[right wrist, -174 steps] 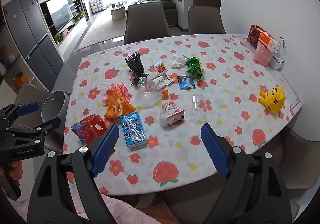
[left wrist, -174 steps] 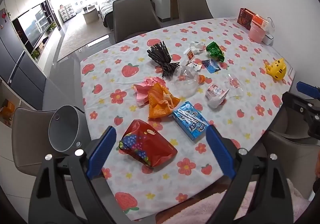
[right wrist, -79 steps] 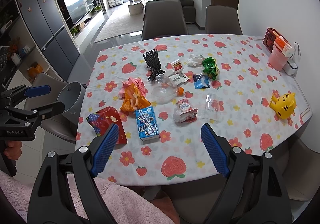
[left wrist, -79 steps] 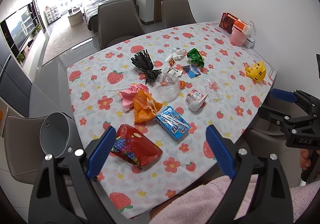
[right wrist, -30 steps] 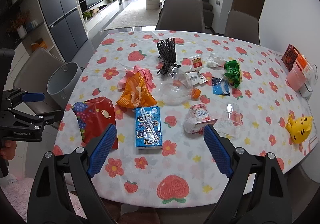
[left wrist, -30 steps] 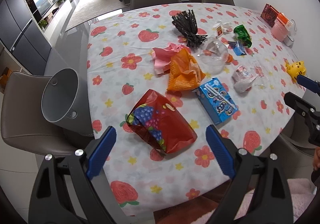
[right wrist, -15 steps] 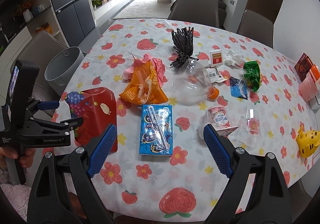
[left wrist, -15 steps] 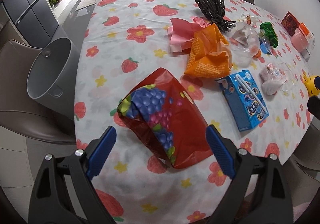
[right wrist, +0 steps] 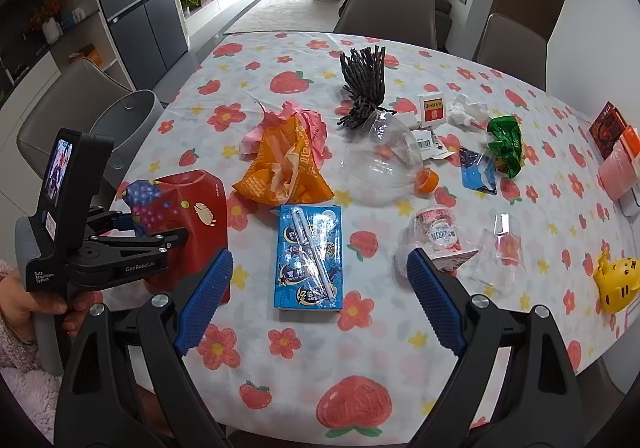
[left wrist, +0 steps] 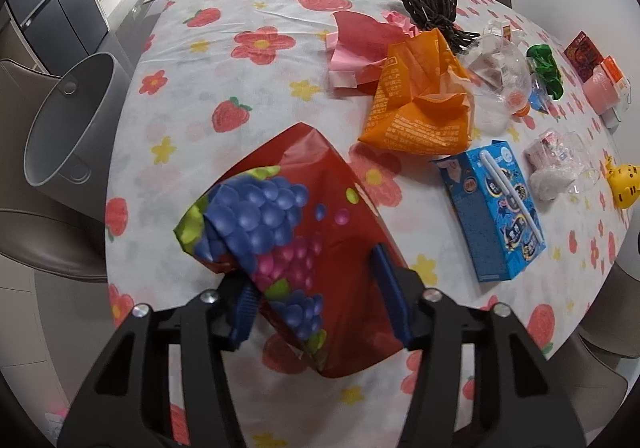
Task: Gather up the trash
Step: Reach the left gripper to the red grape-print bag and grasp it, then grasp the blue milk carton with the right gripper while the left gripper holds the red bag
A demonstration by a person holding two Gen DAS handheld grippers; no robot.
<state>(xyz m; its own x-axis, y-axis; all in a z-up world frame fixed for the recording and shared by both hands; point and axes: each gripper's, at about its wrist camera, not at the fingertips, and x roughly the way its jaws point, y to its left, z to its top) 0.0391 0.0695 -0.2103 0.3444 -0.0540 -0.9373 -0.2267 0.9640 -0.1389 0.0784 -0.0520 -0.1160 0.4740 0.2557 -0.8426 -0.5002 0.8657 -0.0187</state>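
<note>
The round table [right wrist: 304, 376] under its strawberry cloth carries the litter spread across its middle, all within a sitter's reach. A grey bin [left wrist: 60, 116] stands tilted just off the table's left edge, mouth up, likely to take what is swept or carried over. The red grape-print snack bag [left wrist: 304, 232] lies nearest that edge; the left gripper [left wrist: 316, 304] is closing around it, pads at its sides. The right gripper [right wrist: 320, 300] hangs spread above the blue drink carton [right wrist: 308, 256], gripping nothing

Flowered table [right wrist: 360, 388] carries red bag [left wrist: 312, 232], blue carton [right wrist: 310, 256], orange wrapper [right wrist: 280, 172].
</note>
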